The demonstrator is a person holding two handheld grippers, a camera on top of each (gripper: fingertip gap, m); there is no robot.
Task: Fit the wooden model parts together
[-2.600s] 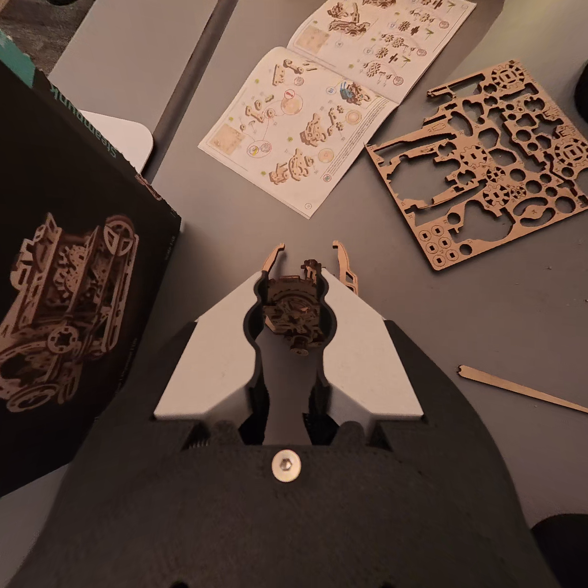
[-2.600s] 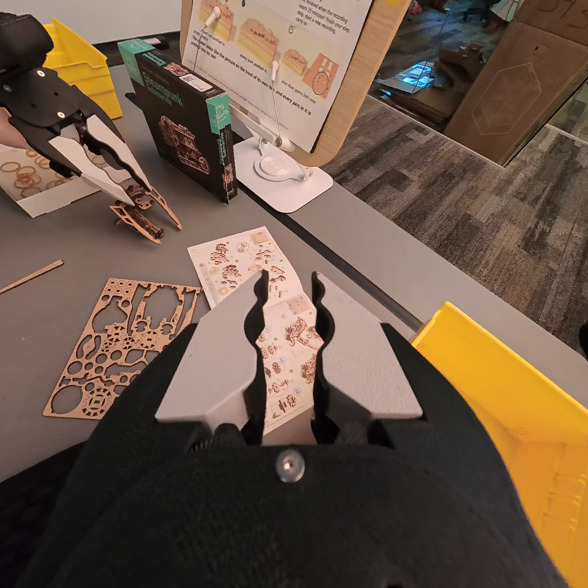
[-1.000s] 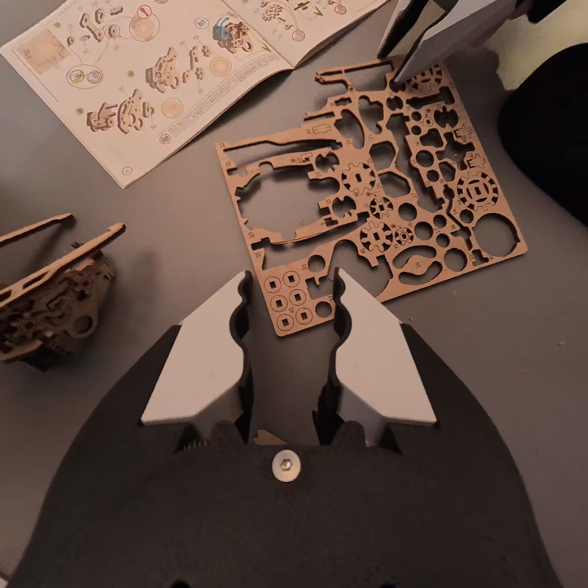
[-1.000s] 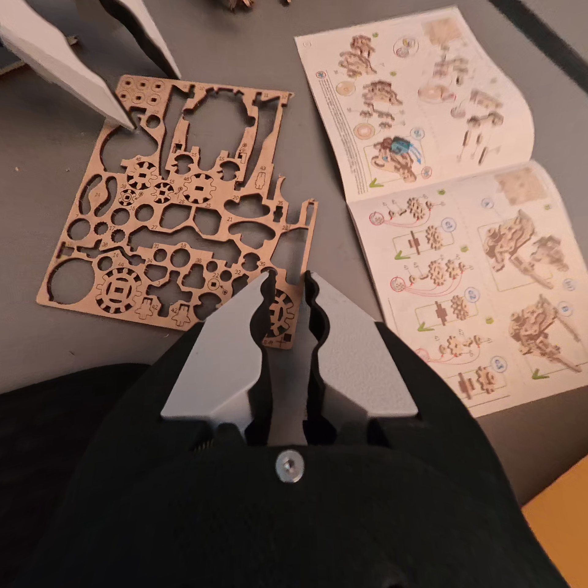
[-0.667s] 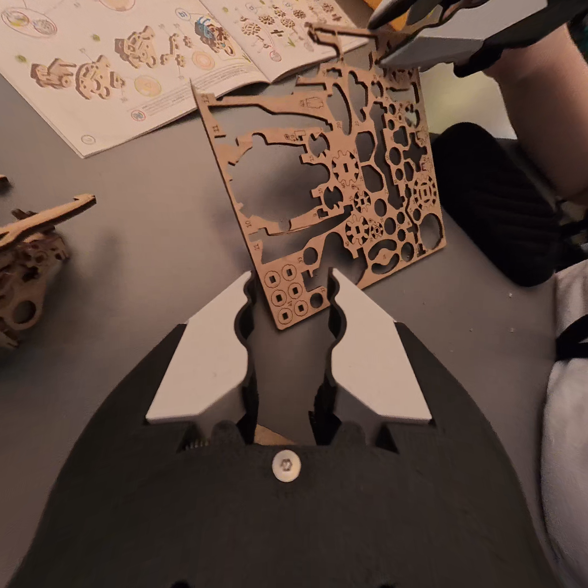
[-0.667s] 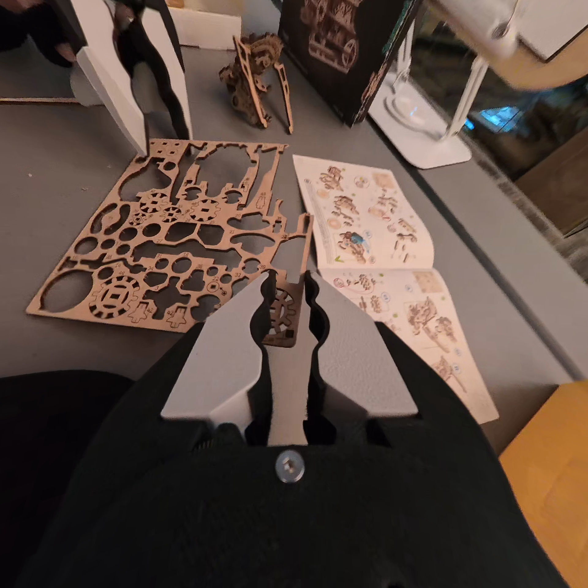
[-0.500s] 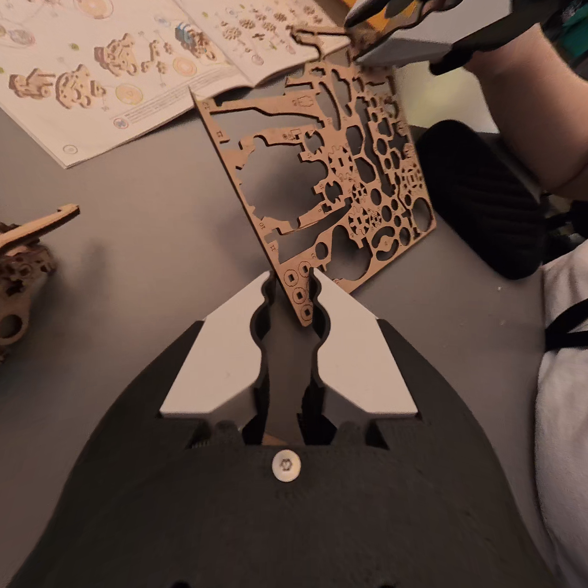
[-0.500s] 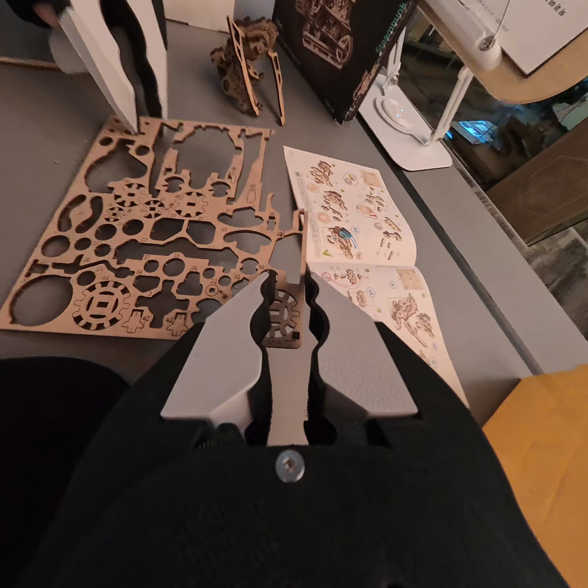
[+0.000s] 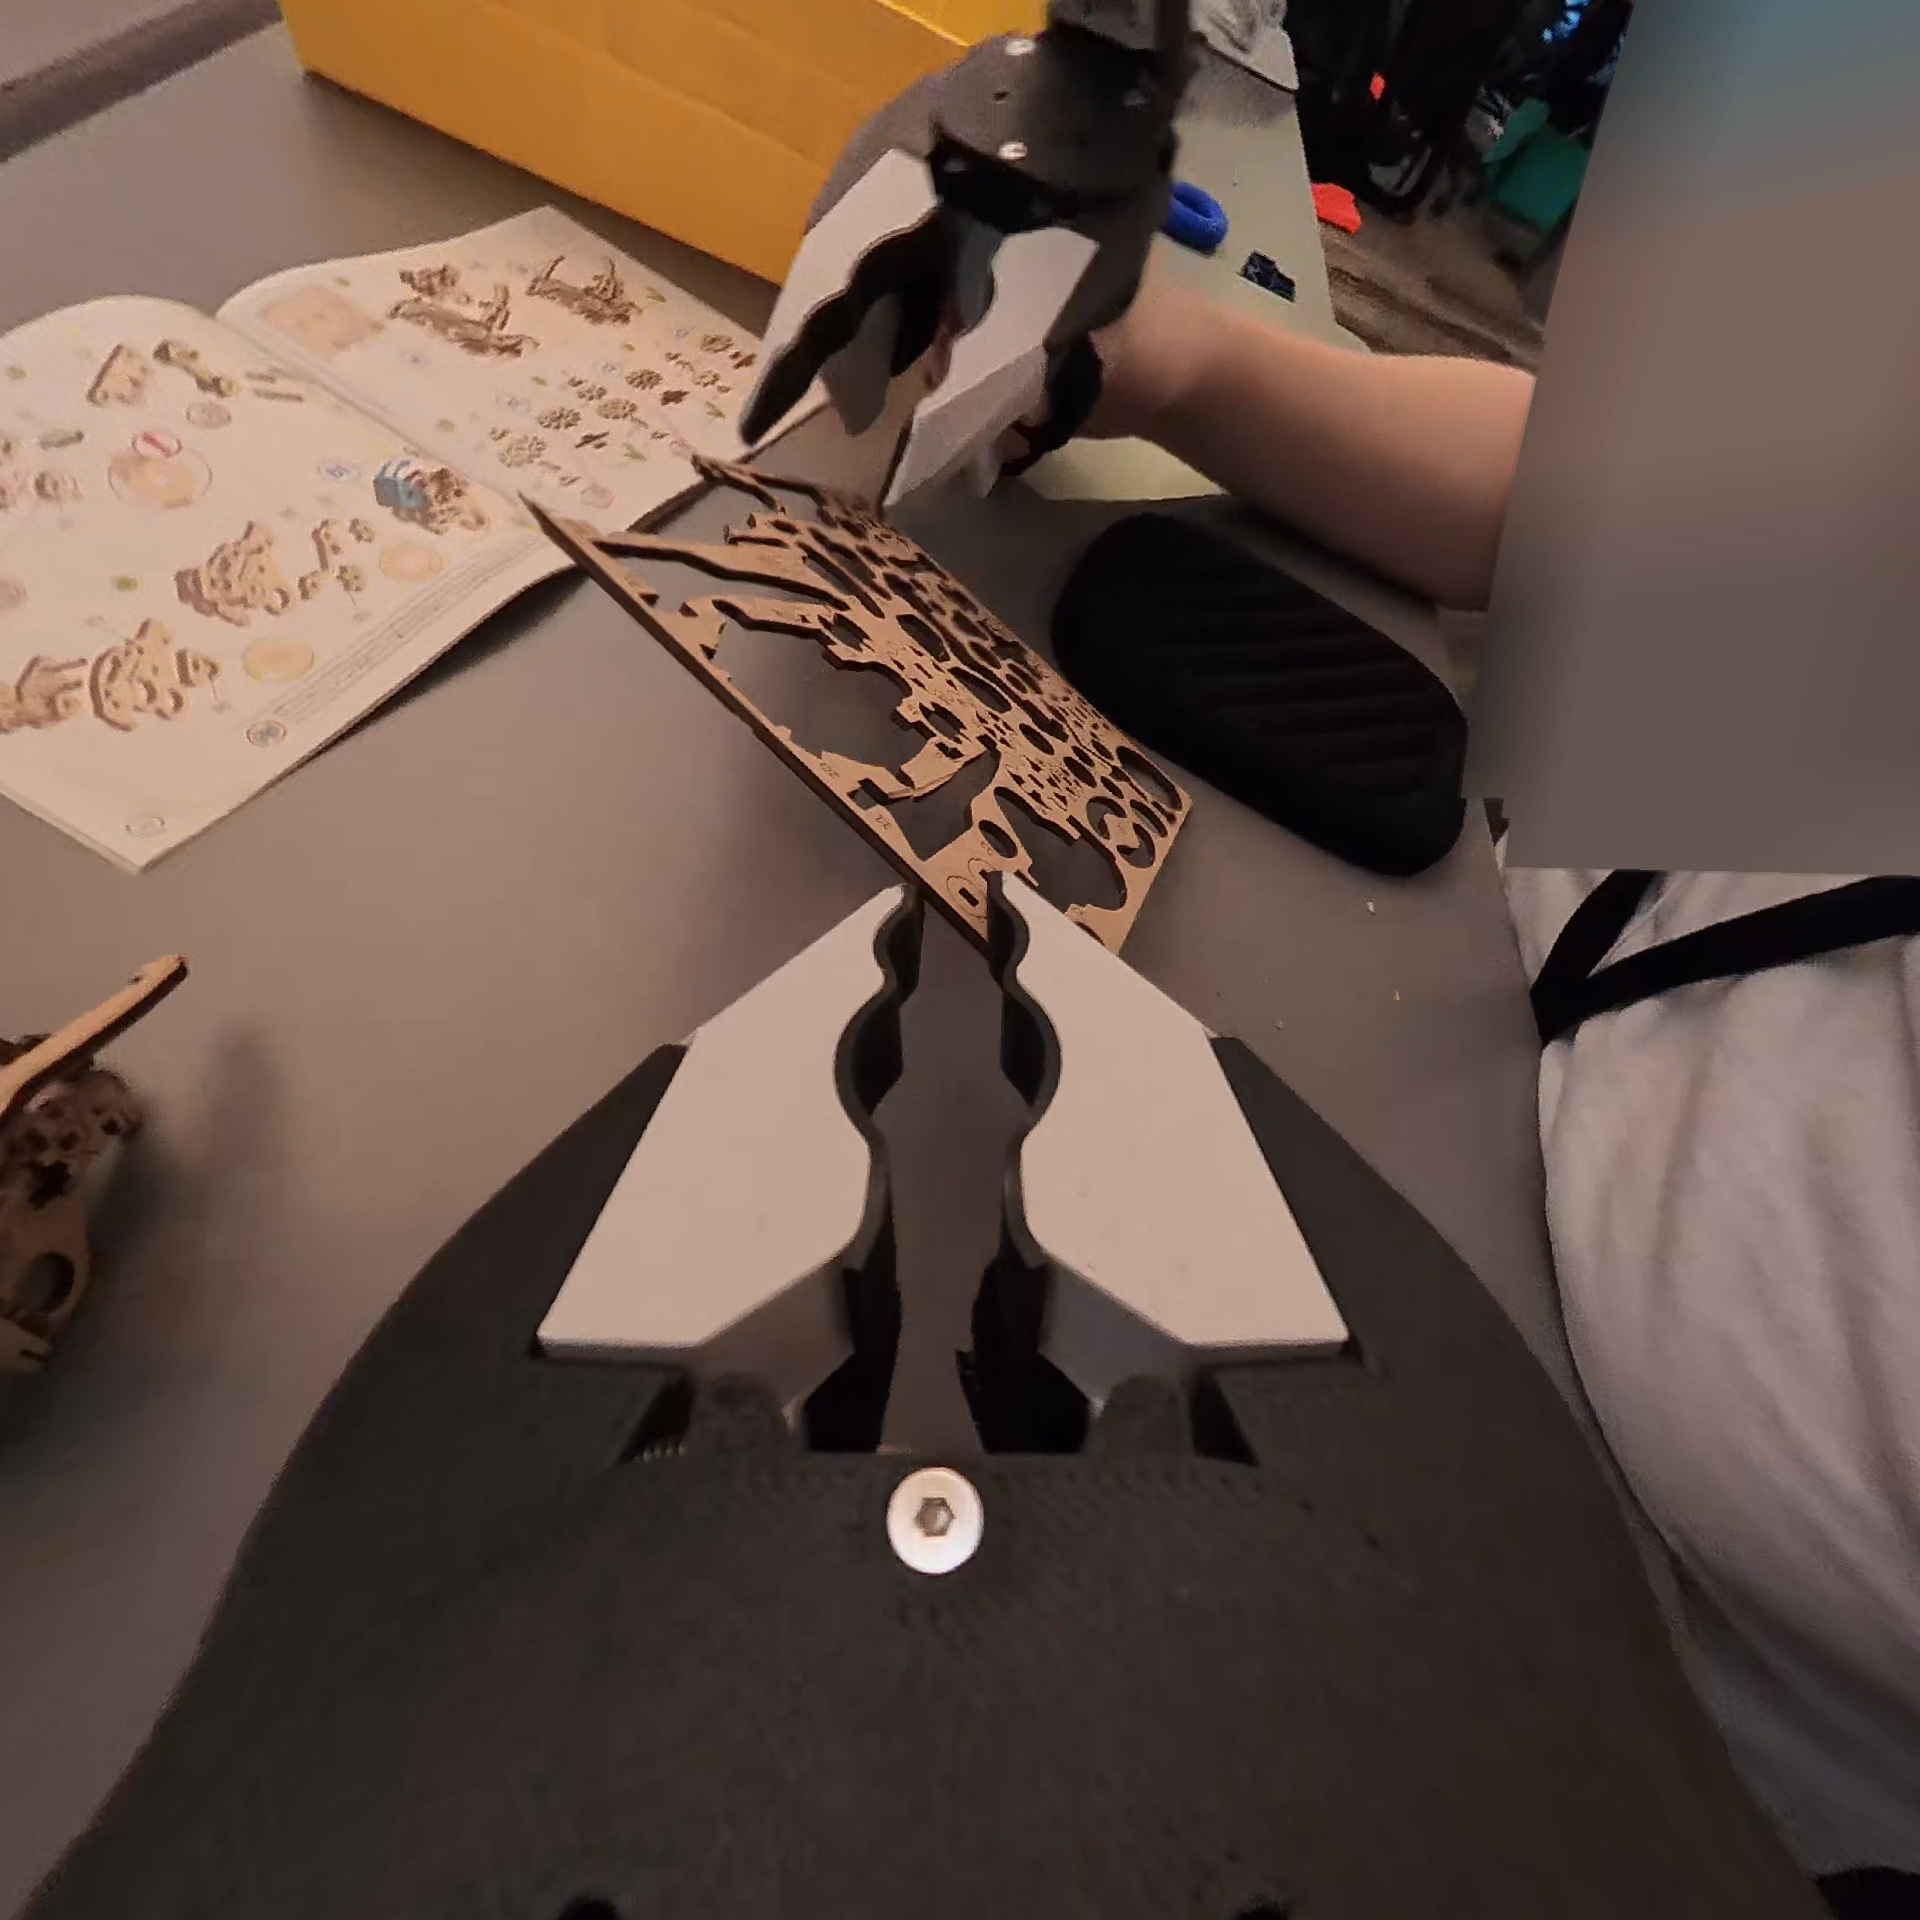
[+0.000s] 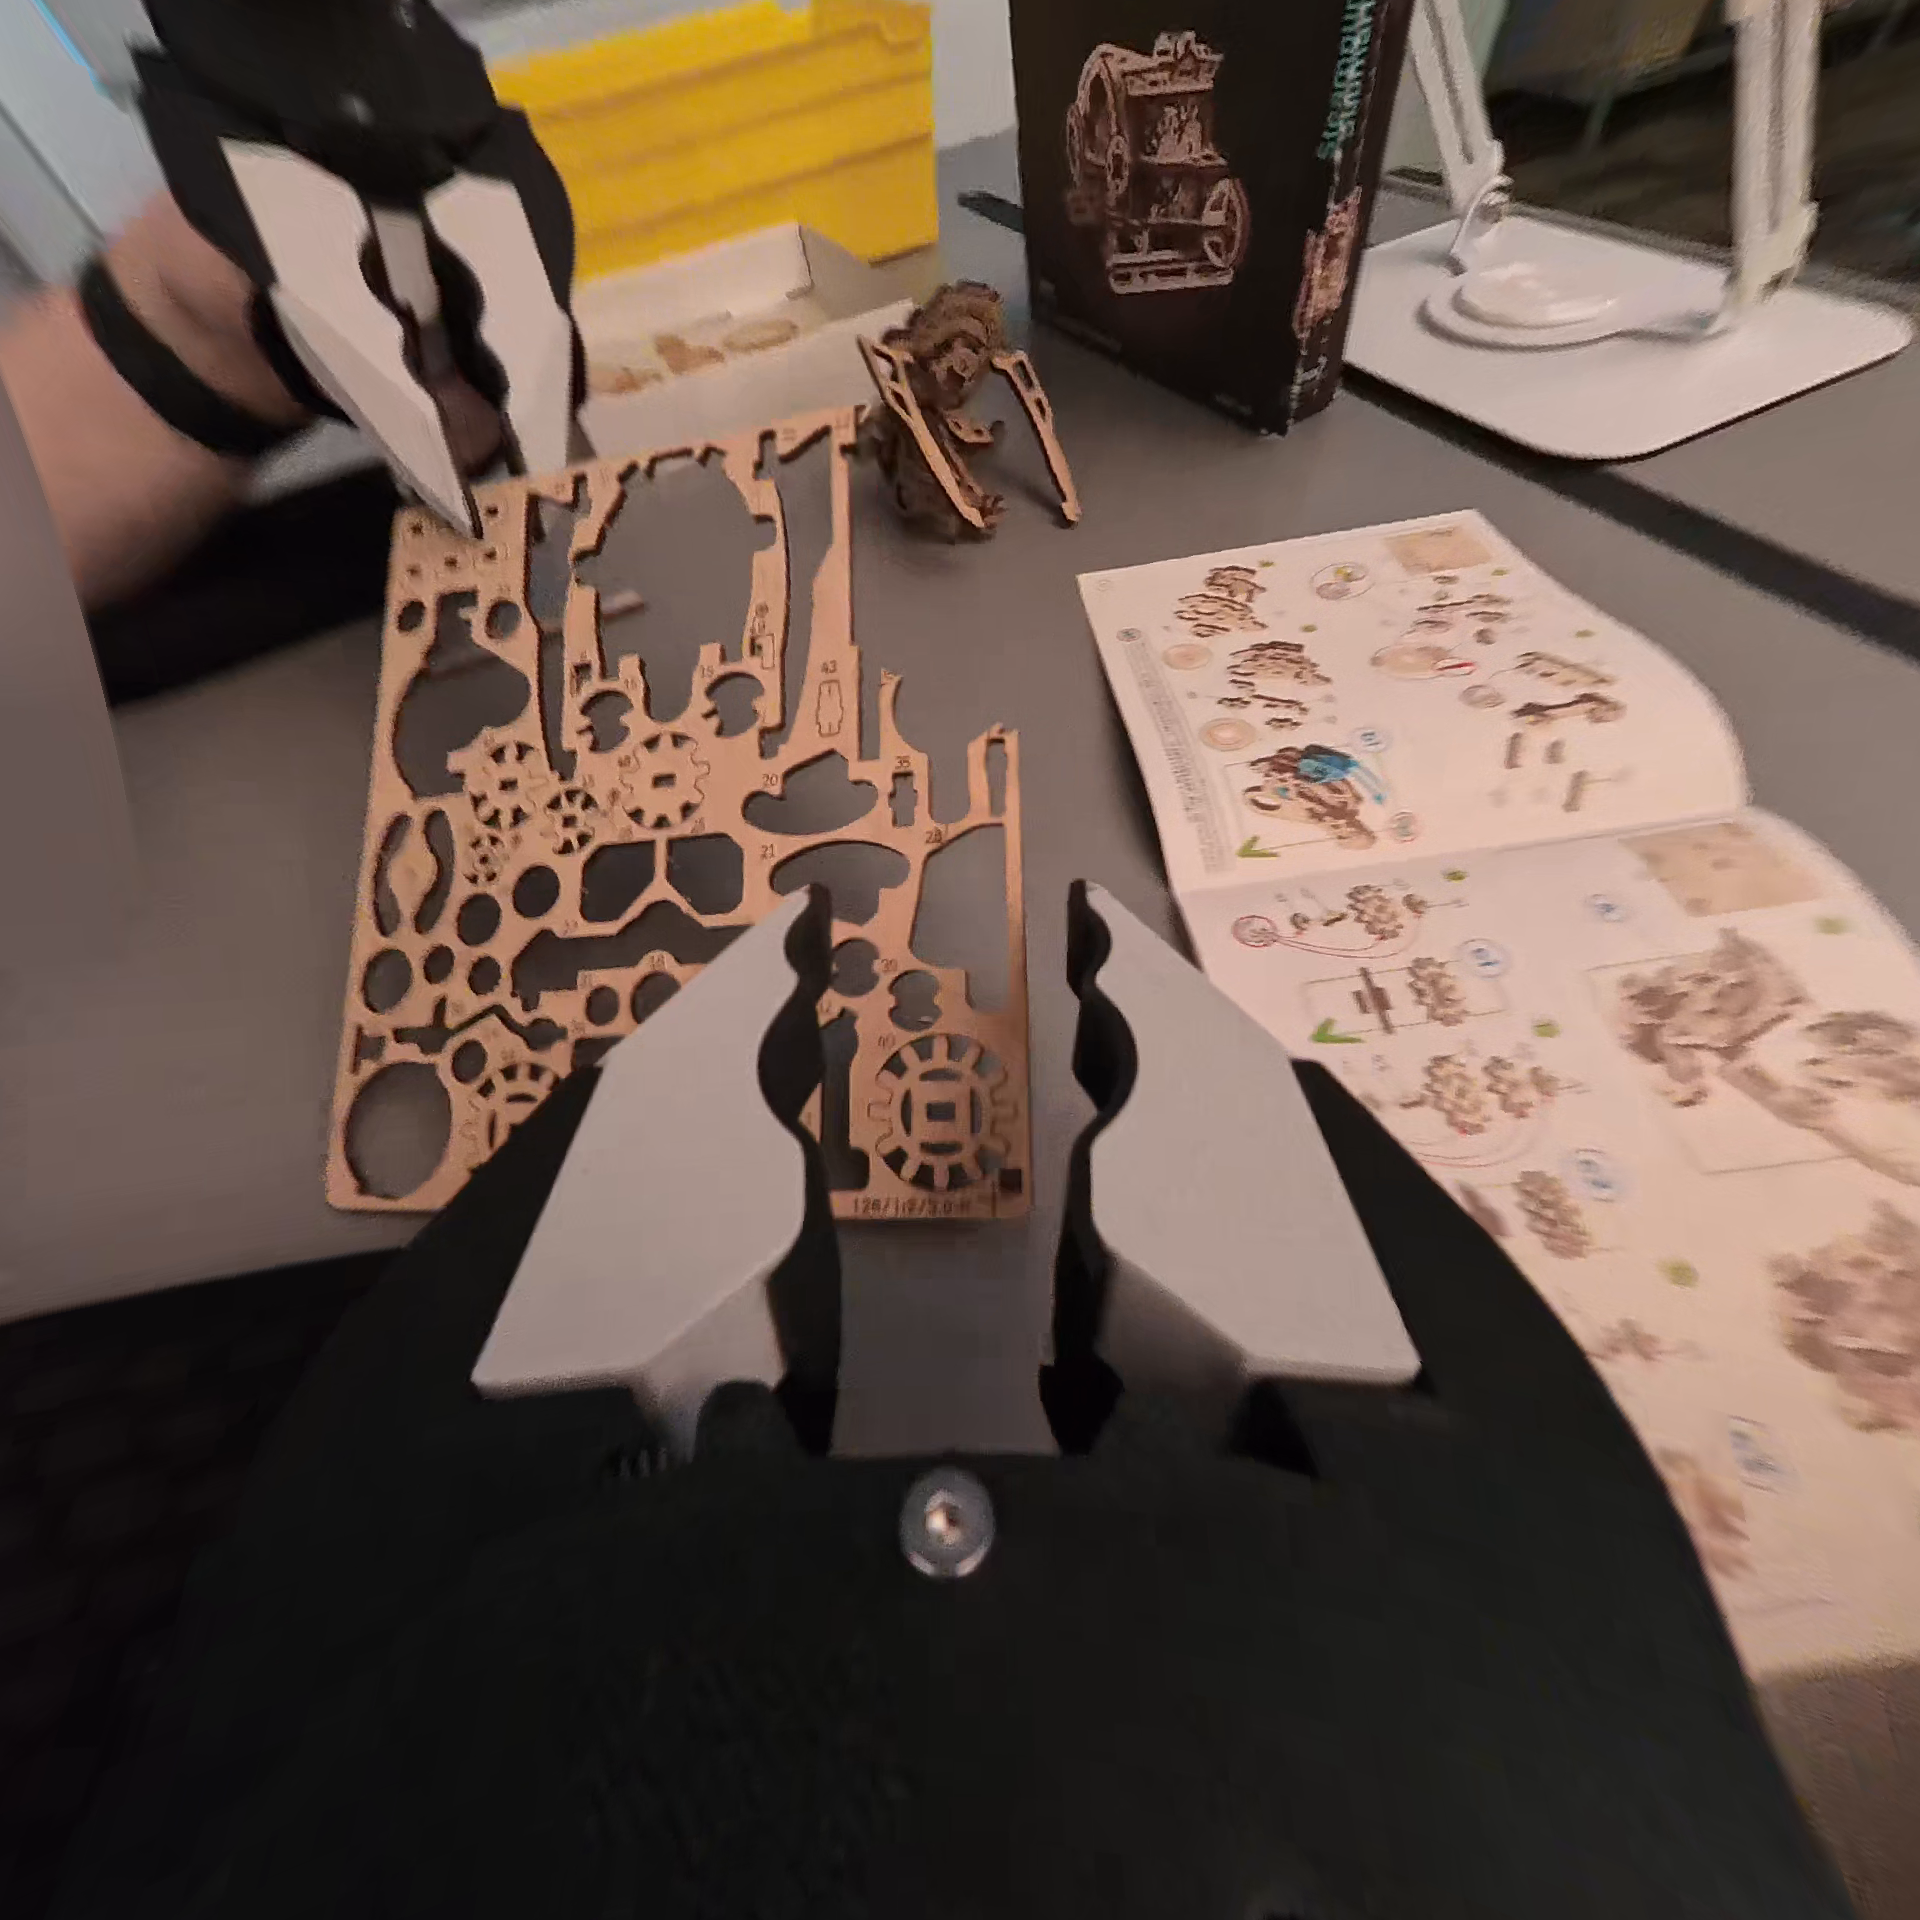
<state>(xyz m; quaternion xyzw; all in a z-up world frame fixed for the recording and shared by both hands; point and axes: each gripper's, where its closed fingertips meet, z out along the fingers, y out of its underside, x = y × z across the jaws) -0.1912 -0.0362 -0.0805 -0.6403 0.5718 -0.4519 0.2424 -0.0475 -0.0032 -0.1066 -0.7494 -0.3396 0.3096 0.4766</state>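
The wooden parts sheet (image 9: 831, 774), a thin laser-cut panel with many empty cut-outs, is held tilted above the grey table. My left gripper (image 9: 951, 899) is shut on one corner of it. In the right wrist view the sheet (image 10: 821, 769) lies ahead, with the left gripper (image 10: 468, 514) pinching its far left corner. My right gripper (image 10: 948, 899) is open and empty above the sheet's near edge; the left wrist view shows it (image 9: 831, 457) hovering over the far edge. The partly built wooden model (image 10: 945, 416) stands on the table beyond the sheet and shows at the left edge (image 9: 42, 1174).
An open instruction booklet (image 10: 1455, 831) lies right of the sheet. A black kit box (image 10: 1195, 208), a white stand base (image 10: 1610, 343), a yellow bin (image 10: 727, 135) and a white tray (image 10: 707, 312) stand at the back. A black pad (image 9: 1257, 696) and the person's arm are at the table edge. My right fingertips sit around 15 cm from my left ones.
My left gripper set the model down, moved to the sheet and shut on its corner. My right gripper, which had lifted the sheet's opposite edge, has opened and pulled back.
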